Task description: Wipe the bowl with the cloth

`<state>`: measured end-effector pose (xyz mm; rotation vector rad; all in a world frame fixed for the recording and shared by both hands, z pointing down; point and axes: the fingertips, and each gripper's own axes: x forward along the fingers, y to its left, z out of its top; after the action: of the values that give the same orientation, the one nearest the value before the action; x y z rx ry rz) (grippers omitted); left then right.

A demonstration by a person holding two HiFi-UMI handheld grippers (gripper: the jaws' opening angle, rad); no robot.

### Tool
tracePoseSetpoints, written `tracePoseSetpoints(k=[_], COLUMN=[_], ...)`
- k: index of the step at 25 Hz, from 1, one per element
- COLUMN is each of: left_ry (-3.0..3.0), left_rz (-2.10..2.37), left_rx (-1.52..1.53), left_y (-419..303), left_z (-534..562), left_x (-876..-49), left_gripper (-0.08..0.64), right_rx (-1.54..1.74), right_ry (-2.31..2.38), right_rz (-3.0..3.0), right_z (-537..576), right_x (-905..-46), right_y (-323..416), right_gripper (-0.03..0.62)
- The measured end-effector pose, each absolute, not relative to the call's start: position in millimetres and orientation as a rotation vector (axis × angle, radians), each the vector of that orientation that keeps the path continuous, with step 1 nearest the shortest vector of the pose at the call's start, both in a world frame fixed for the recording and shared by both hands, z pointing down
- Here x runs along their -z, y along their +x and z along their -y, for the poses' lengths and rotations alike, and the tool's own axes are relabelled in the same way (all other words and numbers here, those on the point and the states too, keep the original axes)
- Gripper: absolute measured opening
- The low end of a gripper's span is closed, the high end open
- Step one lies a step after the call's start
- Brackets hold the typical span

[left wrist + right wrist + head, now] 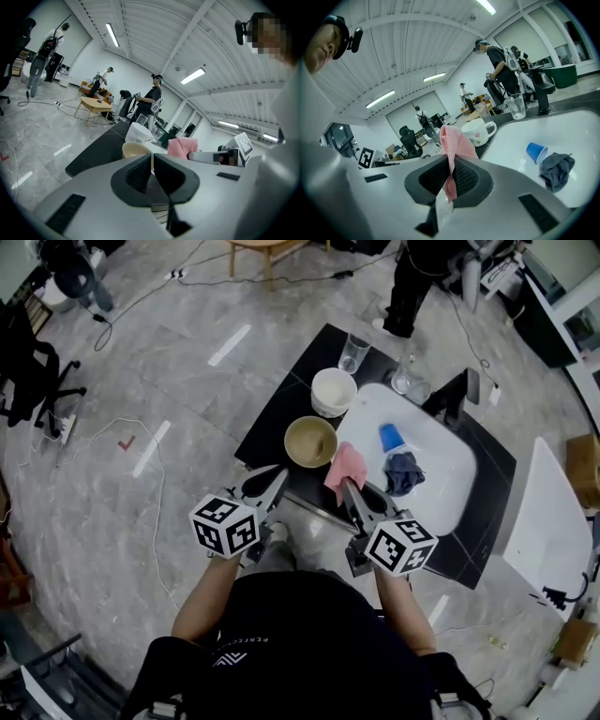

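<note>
Tan round bowl (310,441) upright on the black tabletop (272,418), just beside the left edge of the white rounded tray (441,465), white handled mug (334,390) just behind. Pink mesh cloth (452,140) beside the bowl's right rim, pinched between the jaws of the right gripper (451,168) and sticking up past them. Left gripper (152,159) near the bowl's near-left side, jaws pressed together on nothing; blue paper cup (392,437) and crumpled dark rag (404,472) on the tray.
</note>
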<state>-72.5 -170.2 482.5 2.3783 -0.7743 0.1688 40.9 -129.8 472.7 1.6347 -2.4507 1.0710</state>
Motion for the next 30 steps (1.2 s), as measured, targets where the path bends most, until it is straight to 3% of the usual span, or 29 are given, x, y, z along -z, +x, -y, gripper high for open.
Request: tracePoseSetpoints(k=[7, 10, 19, 30], left_ry=[2.37, 2.355, 2.431, 2.608], left_rz=[0.771, 0.715, 0.749, 0.595], left_rx=[-0.231, -0.253, -0.368, -0.756], left_y=[-81.1, -73.4, -58.3, -44.8], left_z=[196.9, 200.2, 199.9, 185.8], left_x=[-494.1, -503.0, -507.9, -513.3], left_gripper=[0.02, 0.118, 0.132, 0.156], right_rx=[-1.089, -1.077, -1.07, -1.115], right_ry=[1.714, 1.74, 1.674, 1.525], right_rz=[2.385, 2.378, 2.424, 2.484], right_z=[146.1, 152.0, 165.7, 165.4], right_x=[-472.4, -469.6, -468.6, -470.8], right_y=[37.1, 38.2, 50.9, 63.6], right_gripper=[0.041, 0.041, 0.041, 0.041])
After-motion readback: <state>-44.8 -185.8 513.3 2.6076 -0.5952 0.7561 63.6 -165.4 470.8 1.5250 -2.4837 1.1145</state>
